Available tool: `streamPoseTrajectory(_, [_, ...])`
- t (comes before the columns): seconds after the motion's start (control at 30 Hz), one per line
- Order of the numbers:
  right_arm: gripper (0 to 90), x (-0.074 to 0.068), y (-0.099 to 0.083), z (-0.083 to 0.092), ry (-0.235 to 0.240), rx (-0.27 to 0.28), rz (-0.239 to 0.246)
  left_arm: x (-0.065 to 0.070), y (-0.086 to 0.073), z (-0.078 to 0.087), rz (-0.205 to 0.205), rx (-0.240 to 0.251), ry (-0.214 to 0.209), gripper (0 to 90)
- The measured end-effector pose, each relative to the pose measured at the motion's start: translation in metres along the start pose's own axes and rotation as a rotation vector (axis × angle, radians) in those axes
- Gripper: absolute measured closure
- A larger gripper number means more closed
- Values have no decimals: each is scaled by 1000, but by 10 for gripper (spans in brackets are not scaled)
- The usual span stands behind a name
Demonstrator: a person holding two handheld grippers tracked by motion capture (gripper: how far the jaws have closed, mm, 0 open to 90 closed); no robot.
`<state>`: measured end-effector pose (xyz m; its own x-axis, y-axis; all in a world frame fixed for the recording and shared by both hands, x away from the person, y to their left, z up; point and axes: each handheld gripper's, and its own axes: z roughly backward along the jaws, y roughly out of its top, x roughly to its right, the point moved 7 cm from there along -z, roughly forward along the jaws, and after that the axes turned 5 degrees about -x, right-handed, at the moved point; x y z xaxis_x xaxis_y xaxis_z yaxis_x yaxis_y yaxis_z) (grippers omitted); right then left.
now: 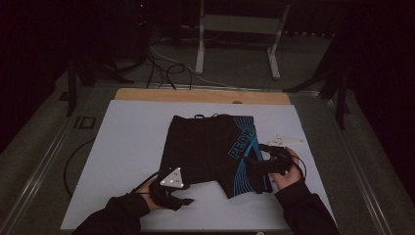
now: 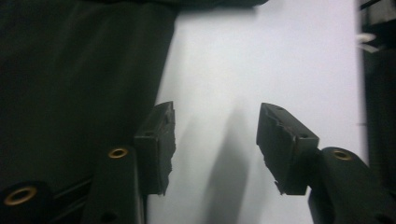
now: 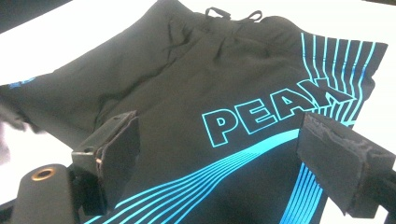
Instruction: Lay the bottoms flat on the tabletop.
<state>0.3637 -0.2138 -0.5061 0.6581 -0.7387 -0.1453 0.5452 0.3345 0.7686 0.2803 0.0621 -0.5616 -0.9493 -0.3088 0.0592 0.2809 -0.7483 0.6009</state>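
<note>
Flanking black shorts (image 1: 210, 147) laid flat on a white sheet (image 1: 127, 147).
Left gripper (image 2: 215, 140), jaws apart, holds nothing beside a leg hem; right gripper (image 3: 224, 158) hovers spread, ungripped, over the blue-striped leg.

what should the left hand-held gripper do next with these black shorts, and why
Probably slide the left hand-held gripper sideways onto the hem of the black shorts before closing further. In the left gripper view its jaws stand apart over bare white table, with the fabric edge just beside one jaw and nothing between them. The right hand-held gripper already hovers open over the blue-striped leg.
</note>
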Motion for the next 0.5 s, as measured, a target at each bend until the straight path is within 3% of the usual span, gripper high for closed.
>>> streamPoseTrajectory(0.27, [139, 3, -1, 1, -2, 2, -10, -22, -6, 1, 6, -20, 64, 448])
streamPoseTrajectory(0.37, [139, 3, -2, 1, 2, -2, -13, -27, -9, 2, 5, -19, 85, 528])
streamPoseTrajectory(0.5, [140, 4, -2, 1, -1, -4, -12, -25, -10, 3, -44, -27, 113, 598])
